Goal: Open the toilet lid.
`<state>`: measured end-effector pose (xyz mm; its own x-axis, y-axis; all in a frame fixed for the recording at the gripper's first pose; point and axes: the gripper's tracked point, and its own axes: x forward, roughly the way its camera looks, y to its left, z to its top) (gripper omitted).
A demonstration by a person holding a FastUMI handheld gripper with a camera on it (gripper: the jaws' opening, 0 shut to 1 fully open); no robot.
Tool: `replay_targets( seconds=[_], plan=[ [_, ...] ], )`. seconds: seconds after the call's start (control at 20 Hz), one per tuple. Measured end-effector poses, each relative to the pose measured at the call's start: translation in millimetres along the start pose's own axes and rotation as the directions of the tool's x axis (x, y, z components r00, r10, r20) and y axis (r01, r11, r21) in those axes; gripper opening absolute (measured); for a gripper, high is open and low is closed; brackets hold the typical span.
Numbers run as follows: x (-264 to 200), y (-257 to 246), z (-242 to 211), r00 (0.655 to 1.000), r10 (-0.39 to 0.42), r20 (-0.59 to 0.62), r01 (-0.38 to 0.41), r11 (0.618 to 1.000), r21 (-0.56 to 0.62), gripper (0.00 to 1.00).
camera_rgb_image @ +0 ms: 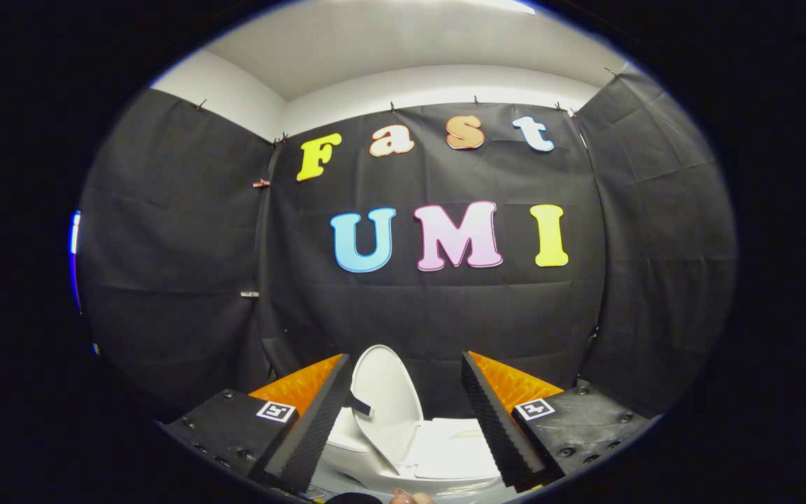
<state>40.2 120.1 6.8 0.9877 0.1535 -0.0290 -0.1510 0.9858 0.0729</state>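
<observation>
Tool (pixel 406 371) spread wide, toilet lid (pixel 385 392) raised between.

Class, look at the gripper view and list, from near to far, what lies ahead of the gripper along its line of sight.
Open gripper with nothing between its jaws → raised toilet lid, standing up → toilet tank → black cloth wall → white ceiling.

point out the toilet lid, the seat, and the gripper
toilet lid (pixel 387 385): gripper view, middle of its raised white face.
toilet seat (pixel 448 448): gripper view, flat white top beside the lid.
gripper (pixel 406 413): gripper view, midway between fingertips; jaws open, holding nothing.
</observation>
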Motion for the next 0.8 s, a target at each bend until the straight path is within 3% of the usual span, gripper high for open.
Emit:
replay_targets(
  seconds=[0.35,0.8],
  plan=[
    [-28.4,-56.3,18.2,0.992,-0.113,0.051,0.113,0.994,-0.002,0.98],
    [-51.4,-86.7,24.2,0.988,-0.142,0.065,0.142,0.99,0.009,0.98]
  ],
)
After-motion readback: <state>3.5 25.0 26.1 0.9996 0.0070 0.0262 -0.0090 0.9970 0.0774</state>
